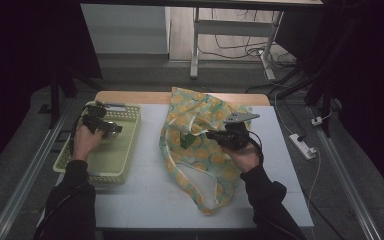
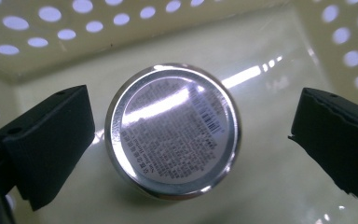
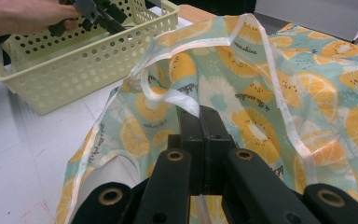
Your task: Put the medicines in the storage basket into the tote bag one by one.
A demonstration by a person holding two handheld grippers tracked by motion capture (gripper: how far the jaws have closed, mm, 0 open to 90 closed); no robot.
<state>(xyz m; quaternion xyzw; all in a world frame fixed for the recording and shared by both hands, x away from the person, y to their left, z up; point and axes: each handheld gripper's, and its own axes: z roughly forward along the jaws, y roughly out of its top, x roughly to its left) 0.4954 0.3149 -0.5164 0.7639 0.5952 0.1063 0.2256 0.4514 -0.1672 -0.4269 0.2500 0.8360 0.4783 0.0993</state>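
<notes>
A round silver can [image 2: 172, 128] stands on the floor of a pale yellow perforated basket [image 1: 130, 145]. My left gripper [image 2: 193, 119] hangs open over it, one jaw on each side with a gap to the can. From the high view that gripper [image 1: 102, 125] reaches into the basket's far half. A fabric bag printed with orange and kiwi slices [image 1: 200, 155] lies at mid-table. My right gripper [image 3: 200, 116] is shut on the bag's white handle strap [image 3: 168, 95] and holds the mouth up. Something green [image 1: 186, 140] shows inside the bag.
The basket [image 3: 74, 60] sits at the left edge of the white table [image 1: 150, 195], an arm's width from the bag. Behind the table are a desk frame and cables on the floor. A power strip [image 1: 302, 145] lies to the right.
</notes>
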